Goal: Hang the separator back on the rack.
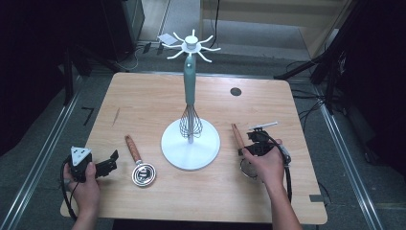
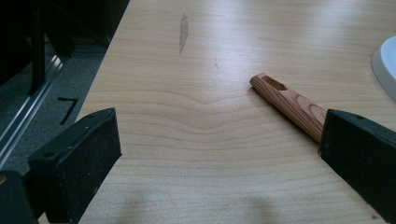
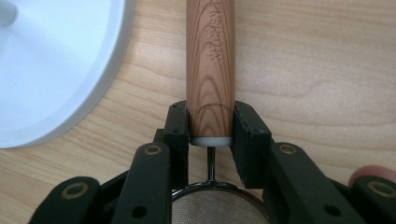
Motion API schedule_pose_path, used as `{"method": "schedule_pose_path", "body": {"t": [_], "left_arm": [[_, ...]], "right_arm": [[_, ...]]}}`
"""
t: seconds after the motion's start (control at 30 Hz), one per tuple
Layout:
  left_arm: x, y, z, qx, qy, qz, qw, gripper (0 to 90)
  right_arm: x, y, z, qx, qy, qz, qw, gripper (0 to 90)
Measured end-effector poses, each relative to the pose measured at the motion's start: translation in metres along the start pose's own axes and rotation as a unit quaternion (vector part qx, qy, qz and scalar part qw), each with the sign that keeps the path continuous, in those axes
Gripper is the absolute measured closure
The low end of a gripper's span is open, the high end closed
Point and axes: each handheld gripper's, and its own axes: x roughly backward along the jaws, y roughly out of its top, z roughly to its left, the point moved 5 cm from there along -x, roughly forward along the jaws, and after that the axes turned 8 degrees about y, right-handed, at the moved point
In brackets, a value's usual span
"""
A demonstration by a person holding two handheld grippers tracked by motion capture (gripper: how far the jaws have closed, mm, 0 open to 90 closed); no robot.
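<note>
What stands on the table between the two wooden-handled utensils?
In the high view, the white hook stand, a whisk hanging from it, stands between the left utensil and the strainer.

Strainer (image 3: 211, 70): I see a small wire-mesh sieve with a round, reddish wood-grain handle, lettering stamped along it, and a white collar where a thin metal stem joins the mesh bowl. It lies flat on the wooden table (image 1: 143, 103), right of the white stand base (image 1: 190, 143), handle (image 1: 237, 135) pointing away from me.
</note>
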Motion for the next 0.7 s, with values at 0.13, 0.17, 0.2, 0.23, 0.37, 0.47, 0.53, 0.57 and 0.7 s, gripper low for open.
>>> {"method": "schedule_pose_path", "body": {"t": [0.13,0.17,0.2,0.23,0.37,0.47,0.53,0.57,0.7], "left_arm": [[0.000,0.000,0.000,0.000,0.000,0.000,1.0000,0.0],[0.000,0.000,0.000,0.000,0.000,0.000,1.0000,0.0],[0.000,0.000,0.000,0.000,0.000,0.000,1.0000,0.0],[0.000,0.000,0.000,0.000,0.000,0.000,1.0000,0.0],[0.000,0.000,0.000,0.000,0.000,0.000,1.0000,0.0],[0.000,0.000,0.000,0.000,0.000,0.000,1.0000,0.0],[0.000,0.000,0.000,0.000,0.000,0.000,1.0000,0.0],[0.000,0.000,0.000,0.000,0.000,0.000,1.0000,0.0],[0.000,0.000,0.000,0.000,0.000,0.000,1.0000,0.0]], "right_arm": [[0.008,0.000,0.004,0.016,0.009,-0.028,0.9994,71.2],[0.010,0.000,0.005,0.018,0.012,-0.034,0.9992,71.2],[0.012,0.001,0.007,0.025,0.011,-0.046,0.9985,71.2],[0.014,0.001,0.008,0.029,0.014,-0.054,0.9980,71.2],[0.024,0.003,0.016,0.044,0.031,-0.090,0.9944,71.2],[0.031,0.005,0.022,0.063,0.042,-0.118,0.9902,71.2],[0.035,0.005,0.026,0.071,0.045,-0.130,0.9879,71.2],[0.038,0.006,0.030,0.083,0.057,-0.140,0.9851,71.2],[0.044,0.006,0.041,0.107,0.082,-0.153,0.9790,71.2]]}}
